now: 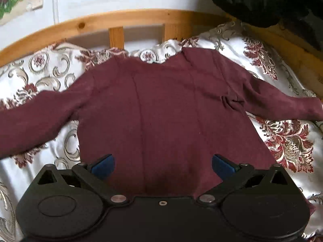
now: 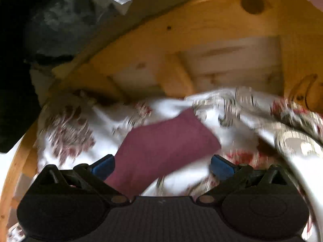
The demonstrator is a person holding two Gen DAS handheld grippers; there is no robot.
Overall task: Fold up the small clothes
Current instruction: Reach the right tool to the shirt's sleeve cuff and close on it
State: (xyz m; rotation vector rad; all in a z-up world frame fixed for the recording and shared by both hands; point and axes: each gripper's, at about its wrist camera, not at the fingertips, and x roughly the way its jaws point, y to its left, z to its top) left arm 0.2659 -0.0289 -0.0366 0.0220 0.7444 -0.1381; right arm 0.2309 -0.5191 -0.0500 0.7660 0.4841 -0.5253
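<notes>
Maroon top [image 1: 165, 109] lies flat, sleeves spread, on the patterned bedspread [image 1: 288, 147] of a wooden-framed bed [image 1: 113, 20]; it looks light, soft and limp, likely to sag unless pinched at an edge. Left gripper [image 1: 163, 164] hovers with fingers wide over the hem, while the right gripper [image 2: 162, 165], fingers wide and empty, faces a sleeve cuff [image 2: 171, 139], a sensible hold.

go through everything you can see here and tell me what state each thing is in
Maroon shirt: spread flat, sleeves out, unfolded.
Right sleeve: lying flat on the bedspread.
Bedspread: rumpled, under the shirt.
Left claw: open, over the hem, holding nothing.
Right claw: open, over the sleeve end.
</notes>
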